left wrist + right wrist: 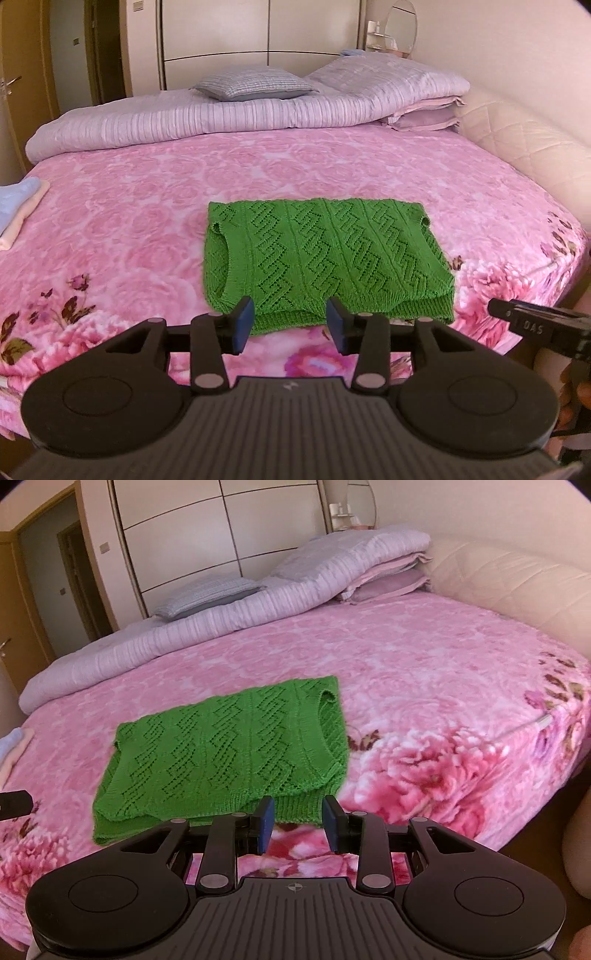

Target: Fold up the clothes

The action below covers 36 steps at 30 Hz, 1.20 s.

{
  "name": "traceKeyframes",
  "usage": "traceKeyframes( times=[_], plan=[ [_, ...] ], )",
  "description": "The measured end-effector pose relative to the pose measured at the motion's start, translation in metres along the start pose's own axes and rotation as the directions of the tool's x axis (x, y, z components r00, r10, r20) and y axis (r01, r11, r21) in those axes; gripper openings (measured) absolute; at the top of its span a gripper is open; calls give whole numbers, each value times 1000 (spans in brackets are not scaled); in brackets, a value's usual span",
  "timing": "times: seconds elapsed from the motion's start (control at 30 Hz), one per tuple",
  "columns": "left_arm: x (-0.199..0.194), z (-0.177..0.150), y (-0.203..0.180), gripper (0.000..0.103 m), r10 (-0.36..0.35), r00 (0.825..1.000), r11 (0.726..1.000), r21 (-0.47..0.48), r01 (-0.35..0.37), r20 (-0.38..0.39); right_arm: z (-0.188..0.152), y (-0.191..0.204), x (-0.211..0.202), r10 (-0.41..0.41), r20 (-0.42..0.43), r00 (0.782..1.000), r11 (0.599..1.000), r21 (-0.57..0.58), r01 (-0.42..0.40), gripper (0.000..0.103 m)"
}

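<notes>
A: Sweater [317, 254] status: green openwork knit with a zigzag pattern, folded into a rough rectangle, lying flat on the pink floral bedspread [147, 206] near the front edge of the bed. Ribbed hem faces the cameras, and a second layer shows beneath it along the front.

B: Left tongs [291, 325]?

A: Apart, blue pads set wide, nothing between them. They hang just in front of the sweater's hem, above the bedspread, with no contact visible.

B: Right tongs [298, 823]?

A: Also apart, though by a narrower gap than the left pair. Nothing is clamped; only bedspread and the hem edge show through the gap. In the right wrist view the sweater [225, 749] sits left of centre, one armhole opening turned toward the right.

B: Do the two tools see each other?

A: Yes. A black part of the right tool shows at the right edge of the left wrist view, and a black tip of the left tool at the left edge of the right wrist view.

B: Surroundings?

A: Rolled lilac duvet [207, 118] across the far side of the bed, with a grey checked cushion [255, 86] on top of it. Stacked pillows [424, 114] lie at the far right. A small pile of folded pale blue and peach cloth [20, 206] sits at the left edge of the bed, well apart from the sweater.
</notes>
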<state>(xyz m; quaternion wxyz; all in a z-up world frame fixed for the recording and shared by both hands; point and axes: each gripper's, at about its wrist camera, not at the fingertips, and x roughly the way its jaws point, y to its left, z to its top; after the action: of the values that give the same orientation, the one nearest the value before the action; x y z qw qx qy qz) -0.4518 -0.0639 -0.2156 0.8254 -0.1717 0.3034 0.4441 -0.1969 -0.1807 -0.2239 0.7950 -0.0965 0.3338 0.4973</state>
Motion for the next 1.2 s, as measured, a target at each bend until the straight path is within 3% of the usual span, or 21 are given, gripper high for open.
traceKeyframes(
  times=[0.37,0.87,1.07,1.2],
  plan=[
    [19,0,29,42,-62,998,997,-48,61,-2,7,17,-8,-94,1,996,995,-41,94,32],
    [53,-8,82,42,-75,996,990,-122,69,-47,11,31,43,-150,-78,986,988,-56,146,32],
    [68,-8,90,41,-106,994,987,-121,103,-25,13,29,71,-125,-111,986,992,-41,121,32],
    [88,-9,90,38,-139,990,983,-129,134,-35,10,10,87,-49,-123,991,998,39,55,32]
  ],
)
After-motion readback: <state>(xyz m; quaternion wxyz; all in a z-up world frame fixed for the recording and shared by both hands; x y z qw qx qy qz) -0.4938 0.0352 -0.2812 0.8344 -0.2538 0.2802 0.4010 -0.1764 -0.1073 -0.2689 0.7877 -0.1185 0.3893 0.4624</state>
